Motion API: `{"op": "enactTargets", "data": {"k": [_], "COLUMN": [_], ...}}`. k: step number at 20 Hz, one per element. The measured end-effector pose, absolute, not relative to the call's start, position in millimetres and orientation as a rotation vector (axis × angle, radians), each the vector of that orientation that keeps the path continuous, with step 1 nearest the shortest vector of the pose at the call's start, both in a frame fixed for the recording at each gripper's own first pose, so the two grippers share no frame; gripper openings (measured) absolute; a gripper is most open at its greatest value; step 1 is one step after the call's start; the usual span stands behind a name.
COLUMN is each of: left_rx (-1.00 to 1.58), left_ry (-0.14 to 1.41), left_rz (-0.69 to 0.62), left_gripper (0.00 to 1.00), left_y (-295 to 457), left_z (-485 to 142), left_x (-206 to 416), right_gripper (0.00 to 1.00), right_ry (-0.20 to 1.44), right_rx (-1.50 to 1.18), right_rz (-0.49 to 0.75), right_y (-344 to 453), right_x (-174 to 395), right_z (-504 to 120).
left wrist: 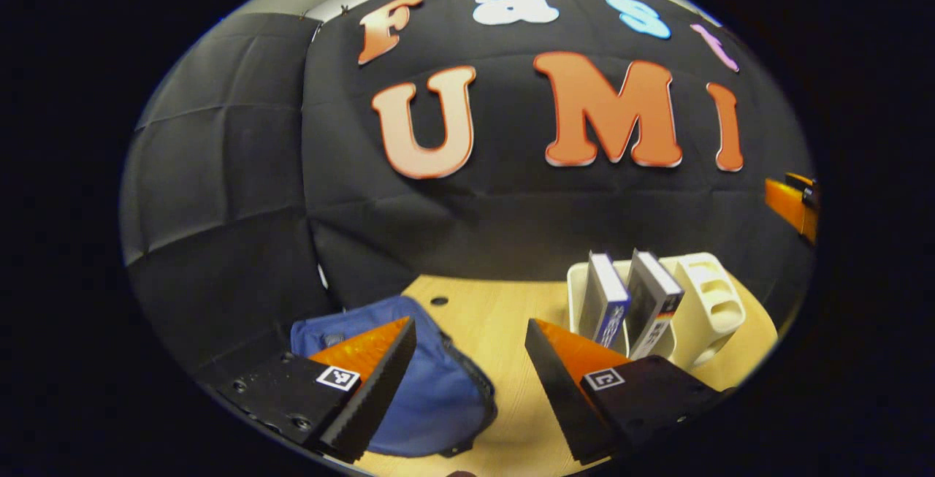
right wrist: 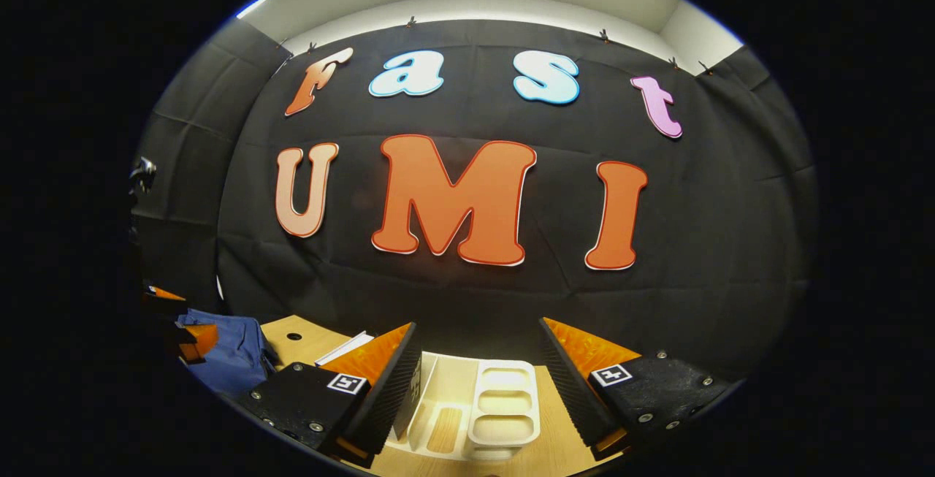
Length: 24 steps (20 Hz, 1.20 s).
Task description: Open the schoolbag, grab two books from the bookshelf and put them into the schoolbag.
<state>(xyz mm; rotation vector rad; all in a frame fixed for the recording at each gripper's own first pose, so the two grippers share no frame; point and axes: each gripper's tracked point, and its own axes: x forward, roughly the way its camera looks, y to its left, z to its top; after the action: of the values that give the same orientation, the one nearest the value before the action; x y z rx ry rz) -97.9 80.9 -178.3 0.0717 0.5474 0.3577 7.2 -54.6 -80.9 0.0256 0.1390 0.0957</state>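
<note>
In the left gripper view the blue schoolbag [left wrist: 438, 389] lies on the wooden table [left wrist: 504, 316], partly under my left gripper [left wrist: 470, 327], which stands open above it with nothing held. Two books [left wrist: 606, 300] [left wrist: 655, 303] stand tilted in the white bookshelf [left wrist: 705, 302] to the right. In the right gripper view my right gripper [right wrist: 476, 327] is open and empty above the bookshelf [right wrist: 504, 404]. A pale book edge [right wrist: 349, 348] peeks past its left finger. The schoolbag [right wrist: 230, 356] lies far left, with the left gripper [right wrist: 186, 334] over it.
The table has a small round hole [left wrist: 439, 301] near its back edge, behind the bag. The black cloth wall rises close behind the table. At the right edge of the left gripper view an orange part of the right gripper [left wrist: 792, 207] hangs above the bookshelf.
</note>
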Motion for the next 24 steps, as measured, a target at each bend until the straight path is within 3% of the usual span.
{"op": "enactTargets", "data": {"k": [12,17,24], "left_rx": [0.391,0.653,0.832], "left_ry": [0.889,0.972,1.042], "left_rz": [0.259,0.181,0.215], "left_gripper": [0.98,0.97,0.95], "left_y": [83,79,107], "left_z": [-301,-339,-365], "left_x": [-161,-175,-193], "right_gripper": [0.95,0.95,0.95], "right_ry": [0.187,0.212,0.234], "right_rx": [0.033,0.019,0.001], "right_rz": [0.032,-0.023,-0.025], "right_y": [-104,-126,-120], "right_x": [7,7,8], "right_z": [-112,-125,-132]}}
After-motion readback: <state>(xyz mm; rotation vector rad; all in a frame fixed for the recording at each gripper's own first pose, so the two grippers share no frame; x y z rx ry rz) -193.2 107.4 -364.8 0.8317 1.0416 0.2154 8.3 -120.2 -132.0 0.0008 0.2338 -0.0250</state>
